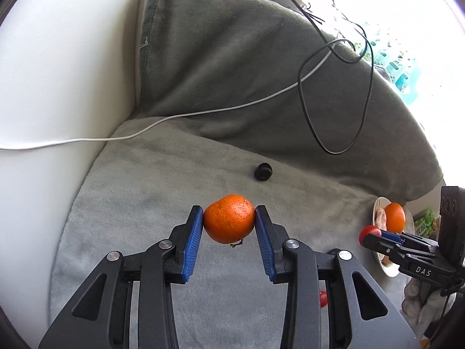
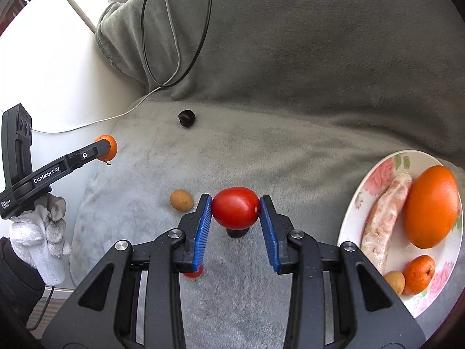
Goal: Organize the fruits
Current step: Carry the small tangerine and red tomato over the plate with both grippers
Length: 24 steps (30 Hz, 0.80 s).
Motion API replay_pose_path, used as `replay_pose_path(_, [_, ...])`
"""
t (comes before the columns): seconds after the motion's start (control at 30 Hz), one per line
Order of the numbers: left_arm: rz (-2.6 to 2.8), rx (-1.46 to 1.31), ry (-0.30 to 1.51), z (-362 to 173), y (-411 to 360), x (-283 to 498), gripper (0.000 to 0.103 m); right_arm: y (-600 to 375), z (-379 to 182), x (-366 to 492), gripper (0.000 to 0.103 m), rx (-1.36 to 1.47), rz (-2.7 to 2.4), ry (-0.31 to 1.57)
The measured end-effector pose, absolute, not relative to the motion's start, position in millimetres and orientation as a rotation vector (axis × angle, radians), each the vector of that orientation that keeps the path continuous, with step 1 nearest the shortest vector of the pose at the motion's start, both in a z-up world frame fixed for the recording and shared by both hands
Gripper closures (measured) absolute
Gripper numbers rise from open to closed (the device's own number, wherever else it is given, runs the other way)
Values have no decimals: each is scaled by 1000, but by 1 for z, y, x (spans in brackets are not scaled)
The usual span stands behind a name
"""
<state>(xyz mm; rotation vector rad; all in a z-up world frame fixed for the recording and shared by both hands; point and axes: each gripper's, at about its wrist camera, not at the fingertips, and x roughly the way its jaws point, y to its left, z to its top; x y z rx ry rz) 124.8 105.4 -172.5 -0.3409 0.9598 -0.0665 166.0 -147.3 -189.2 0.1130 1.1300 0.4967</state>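
My left gripper (image 1: 229, 218) is shut on a small mandarin (image 1: 229, 218), held above the grey blanket; the right wrist view shows that mandarin (image 2: 110, 145) at the far left. My right gripper (image 2: 235, 208) is shut on a red tomato (image 2: 235, 208), also lifted off the blanket; the tomato (image 1: 368, 232) appears at the right of the left wrist view. A flowered plate (image 2: 375, 171) at the right holds a big orange (image 2: 431, 206), a pale sausage-like piece (image 2: 383, 221), a small mandarin (image 2: 420, 274) and a small brown fruit (image 2: 394, 282).
On the blanket (image 2: 290, 151) lie a dark round fruit (image 2: 186, 118), a small brown fruit (image 2: 181, 200) and a red piece (image 2: 193, 274) partly hidden under my right fingers. Black and white cables (image 1: 334, 93) trail over the cushion. A gloved hand (image 2: 43, 232) holds the left gripper.
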Motion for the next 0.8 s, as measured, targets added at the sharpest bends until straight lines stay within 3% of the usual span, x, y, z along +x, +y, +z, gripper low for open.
replay_pose_path(0.8, [-303,-255,960,-144,-36,114,68,-272,-158,129,68,204,324,1061])
